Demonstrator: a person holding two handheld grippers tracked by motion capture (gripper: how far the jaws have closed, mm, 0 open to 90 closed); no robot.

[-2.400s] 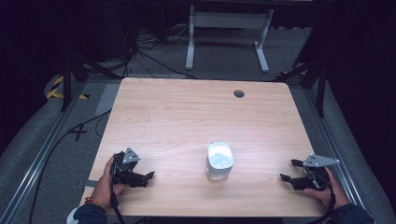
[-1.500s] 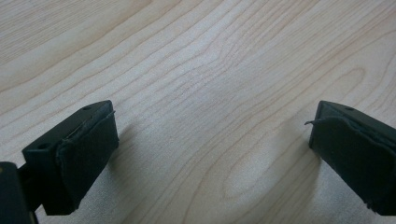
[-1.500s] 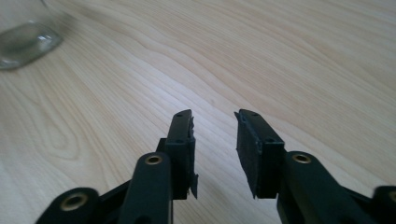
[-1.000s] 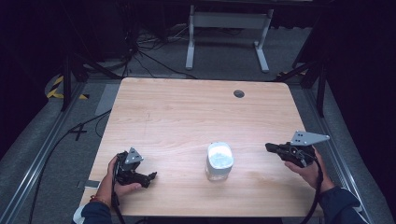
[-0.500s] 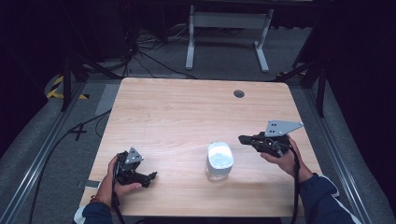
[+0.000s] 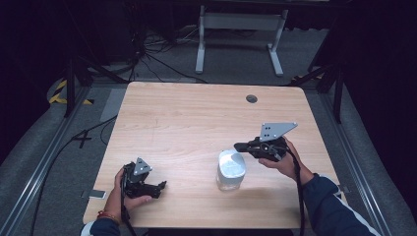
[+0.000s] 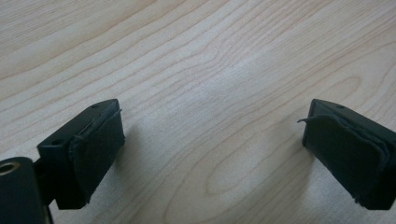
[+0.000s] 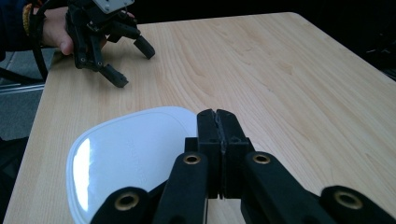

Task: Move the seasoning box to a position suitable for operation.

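With its jaws pressed together, the right tool (image 6: 239, 146) hovers just over the white-lidded clear plastic jar (image 6: 231, 170) standing mid-bench, and a careless downward poke could tip it.

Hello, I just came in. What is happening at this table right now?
A person works with a gripper in each hand at a wooden table. The right gripper, its fingers pressed together, is just above the white lid of a clear container near the front edge, apparently not touching it. The left gripper sits apart at the front left, low over bare wood, fingers wide open and holding nothing.
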